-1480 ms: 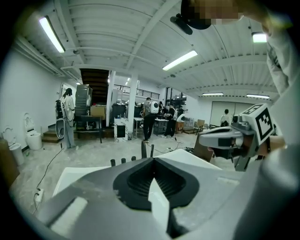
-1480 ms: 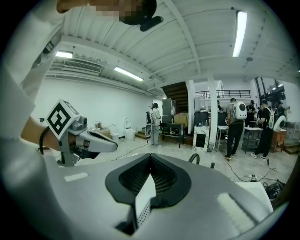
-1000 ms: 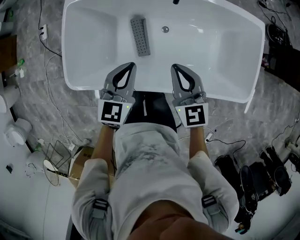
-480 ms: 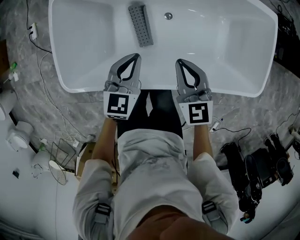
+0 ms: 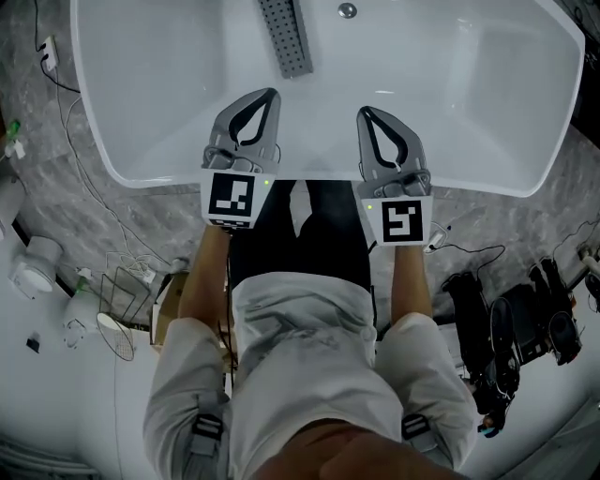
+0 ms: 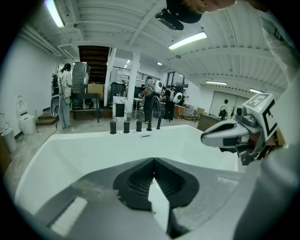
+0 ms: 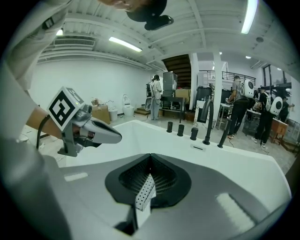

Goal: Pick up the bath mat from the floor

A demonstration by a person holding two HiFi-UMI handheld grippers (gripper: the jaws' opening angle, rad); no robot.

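Observation:
The bath mat (image 5: 323, 239) is a dark rectangle on the grey floor, between the person's body and the white bathtub (image 5: 150, 103); their torso hides its near part. Both grippers are held side by side above the mat's far edge, their tips over the tub's near rim. My left gripper (image 5: 272, 95) is shut and empty; its jaws meet at the tip in the left gripper view (image 6: 153, 160). My right gripper (image 5: 362, 112) is also shut with nothing in it (image 7: 150, 155). Neither touches the mat.
A grey perforated strip (image 5: 286, 36) lies in the tub near the drain (image 5: 347, 10). Black taps (image 7: 206, 123) line the tub's far rim. Cables, a wire basket (image 5: 120, 300) and a cardboard box lie on the floor at left, black bags (image 5: 511, 333) at right.
The head view has sunk closer to the tub, which now looks larger. Both grippers have gone down together, still side by side and shut. More of the dark mat shows.

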